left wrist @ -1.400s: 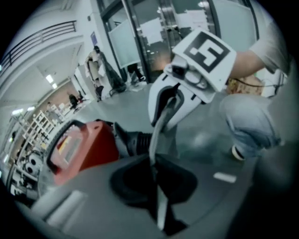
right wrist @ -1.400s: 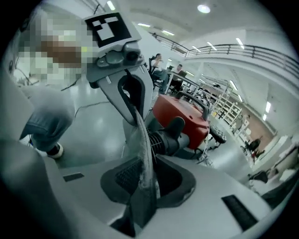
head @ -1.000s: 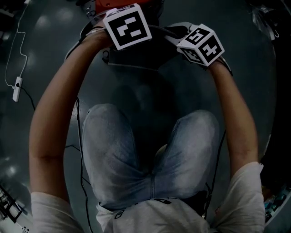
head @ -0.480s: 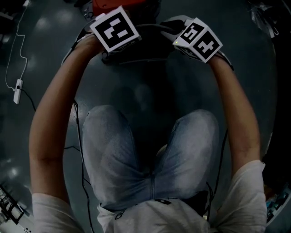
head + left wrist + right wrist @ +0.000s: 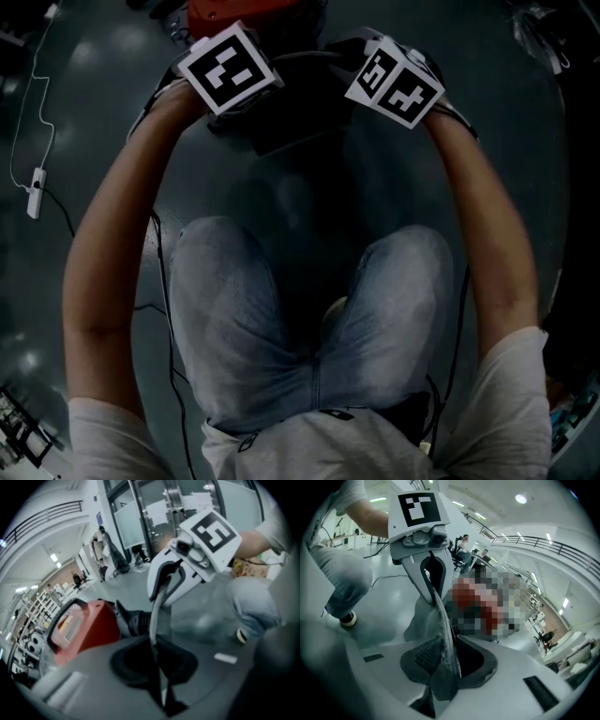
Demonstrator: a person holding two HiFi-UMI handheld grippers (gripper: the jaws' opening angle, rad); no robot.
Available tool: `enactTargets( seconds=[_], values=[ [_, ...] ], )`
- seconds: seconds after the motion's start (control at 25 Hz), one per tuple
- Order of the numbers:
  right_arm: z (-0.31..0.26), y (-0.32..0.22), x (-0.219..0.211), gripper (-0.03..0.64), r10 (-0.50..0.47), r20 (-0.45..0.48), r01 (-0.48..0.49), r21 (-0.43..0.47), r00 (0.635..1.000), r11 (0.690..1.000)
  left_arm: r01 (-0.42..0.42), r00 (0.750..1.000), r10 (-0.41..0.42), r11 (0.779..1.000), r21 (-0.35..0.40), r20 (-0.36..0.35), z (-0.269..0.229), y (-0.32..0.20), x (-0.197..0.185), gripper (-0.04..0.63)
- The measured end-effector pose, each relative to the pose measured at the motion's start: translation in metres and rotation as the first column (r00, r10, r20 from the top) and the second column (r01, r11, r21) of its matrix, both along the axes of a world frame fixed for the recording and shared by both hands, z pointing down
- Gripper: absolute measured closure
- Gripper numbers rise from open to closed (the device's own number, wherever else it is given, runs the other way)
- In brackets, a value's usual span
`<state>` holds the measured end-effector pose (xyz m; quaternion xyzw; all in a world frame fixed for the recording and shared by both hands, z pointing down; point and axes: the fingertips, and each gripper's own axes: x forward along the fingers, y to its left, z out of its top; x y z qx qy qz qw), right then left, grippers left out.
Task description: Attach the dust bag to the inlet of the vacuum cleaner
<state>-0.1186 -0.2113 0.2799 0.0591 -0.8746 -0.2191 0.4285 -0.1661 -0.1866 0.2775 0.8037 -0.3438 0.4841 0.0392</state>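
Observation:
The red vacuum cleaner [image 5: 234, 11] stands on the floor just beyond both grippers; in the left gripper view its red body [image 5: 84, 625] has a black ribbed inlet [image 5: 136, 620] on the near side. The dark dust bag [image 5: 291, 103] hangs between the grippers. My left gripper [image 5: 159, 681] is shut on the bag's thin stiff edge [image 5: 154, 616]. Facing it, my right gripper [image 5: 447, 663] pinches the grey cloth of the bag [image 5: 422, 620] from the other side. In the head view the marker cubes hide both pairs of fingertips.
The person kneels on a glossy grey floor, with their knees in jeans [image 5: 309, 309] right behind the grippers. A white cable with a small box [image 5: 35, 178] lies at the left, a black cable [image 5: 164, 272] beside the left thigh. People [image 5: 101, 545] stand far off.
Both grippers have shifted up the head view toward the red vacuum cleaner, carrying the bag along. The right gripper's cube has rolled a little.

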Motion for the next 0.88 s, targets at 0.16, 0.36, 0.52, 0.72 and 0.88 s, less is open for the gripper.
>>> enactTargets(
  seconds=[0.16,0.36,0.52,0.72,0.88],
  values=[
    [0.008,-0.006,0.009,0.537,0.113,0.117,-0.098,-0.131,0.987,0.987,-0.079,0.993,0.077,0.997,0.022,0.094,-0.01,-0.009,0.015,0.572],
    [0.002,-0.005,0.003,0.537,0.022,0.004,-0.023,0.03,1.0,0.999,0.008,0.999,-0.009,1.0,0.026,0.049,-0.001,-0.001,0.002,0.572],
    [-0.002,-0.007,-0.001,0.534,-0.027,-0.057,0.035,0.146,0.998,0.989,-0.002,1.0,0.002,0.998,0.055,-0.001,-0.003,-0.002,0.008,0.572],
    [0.009,-0.013,0.006,0.532,0.082,0.062,-0.084,0.019,0.995,0.996,-0.049,0.994,0.041,0.996,0.076,0.1,-0.007,-0.01,0.013,0.569],
    [0.0,-0.011,-0.004,0.532,-0.01,-0.043,0.017,0.168,0.999,0.986,0.024,0.999,-0.026,0.997,0.078,0.026,0.001,-0.003,0.001,0.572]
  ],
)
